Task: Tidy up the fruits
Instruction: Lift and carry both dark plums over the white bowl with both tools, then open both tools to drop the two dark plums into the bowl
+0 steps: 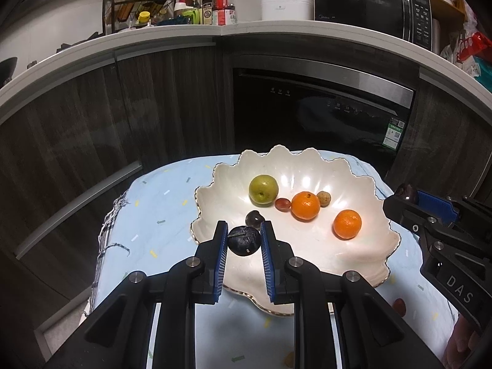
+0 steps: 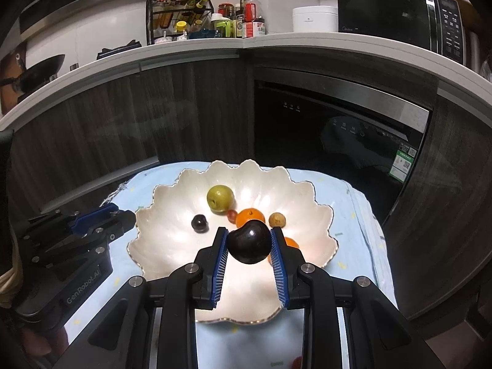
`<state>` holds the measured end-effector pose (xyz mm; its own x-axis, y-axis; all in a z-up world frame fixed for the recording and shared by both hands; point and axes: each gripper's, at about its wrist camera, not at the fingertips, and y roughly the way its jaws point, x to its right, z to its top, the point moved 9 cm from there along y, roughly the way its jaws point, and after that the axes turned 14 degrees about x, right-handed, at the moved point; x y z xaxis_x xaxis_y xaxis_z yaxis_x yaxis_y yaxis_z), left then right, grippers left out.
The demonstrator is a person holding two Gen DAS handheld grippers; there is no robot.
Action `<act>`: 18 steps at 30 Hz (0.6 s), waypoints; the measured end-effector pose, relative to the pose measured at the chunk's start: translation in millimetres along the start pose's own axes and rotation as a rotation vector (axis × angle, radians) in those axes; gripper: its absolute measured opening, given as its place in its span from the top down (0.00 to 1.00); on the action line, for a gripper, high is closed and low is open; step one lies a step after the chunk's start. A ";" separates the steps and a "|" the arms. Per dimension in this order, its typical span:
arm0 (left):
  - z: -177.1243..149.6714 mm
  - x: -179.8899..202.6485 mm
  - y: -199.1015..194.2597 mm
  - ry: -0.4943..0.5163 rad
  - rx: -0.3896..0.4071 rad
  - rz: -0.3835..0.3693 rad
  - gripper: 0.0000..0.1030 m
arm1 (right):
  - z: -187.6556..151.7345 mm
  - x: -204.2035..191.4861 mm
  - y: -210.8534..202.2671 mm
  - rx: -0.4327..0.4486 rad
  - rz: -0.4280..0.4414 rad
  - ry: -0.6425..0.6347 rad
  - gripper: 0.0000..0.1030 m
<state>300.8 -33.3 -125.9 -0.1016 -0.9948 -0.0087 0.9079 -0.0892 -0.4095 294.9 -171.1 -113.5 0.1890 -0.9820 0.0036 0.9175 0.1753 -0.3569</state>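
Scalloped white dish [image 1: 363, 246] on pale blue cloth [image 1: 160, 203], left gripper [image 1: 244, 240] clamped on a wrinkled dark plum [image 1: 244, 241] over its near rim, right gripper [image 2: 249, 243] pinching a larger glossy dark plum [image 2: 249, 243] above the bowl's fruit

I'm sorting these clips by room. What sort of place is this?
Most likely a home kitchen: a microwave and a rack of sauce bottles stand on the counter, with a built-in dishwasher below.

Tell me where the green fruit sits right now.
The green fruit lies in the far left part of the scalloped white dish, beside a small red fruit and an orange.
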 end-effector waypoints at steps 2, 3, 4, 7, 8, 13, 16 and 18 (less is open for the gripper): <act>-1.5 -0.5 3.5 0.000 -0.006 -0.003 0.79 | -0.1 0.3 2.7 -0.003 -0.002 -0.003 0.72; -2.6 -0.6 5.6 0.000 -0.011 -0.004 0.78 | -0.5 0.8 4.7 -0.006 -0.004 -0.004 0.72; -3.6 -0.6 7.5 -0.001 -0.014 -0.005 0.78 | -1.3 1.5 6.8 -0.010 -0.006 -0.003 0.72; -6.8 0.6 13.6 0.000 -0.025 -0.009 0.78 | -4.6 3.3 12.4 -0.022 -0.010 -0.003 0.72; -7.8 1.0 15.7 -0.001 -0.028 -0.012 0.78 | -6.1 3.5 14.1 -0.027 -0.011 -0.004 0.72; -12.9 1.6 24.0 -0.005 -0.045 -0.024 0.78 | -13.9 5.5 24.2 -0.055 -0.011 -0.004 0.72; -15.5 1.7 28.1 -0.006 -0.053 -0.031 0.78 | -18.6 6.2 31.0 -0.078 -0.005 0.000 0.72; -17.5 1.6 31.0 -0.010 -0.062 -0.037 0.74 | -22.1 5.6 34.8 -0.094 0.000 0.002 0.72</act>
<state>321.6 -36.7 -154.6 -0.1307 -0.9913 0.0166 0.8767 -0.1234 -0.4649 320.1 -172.0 -146.6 0.1882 -0.9821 0.0012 0.8807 0.1682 -0.4427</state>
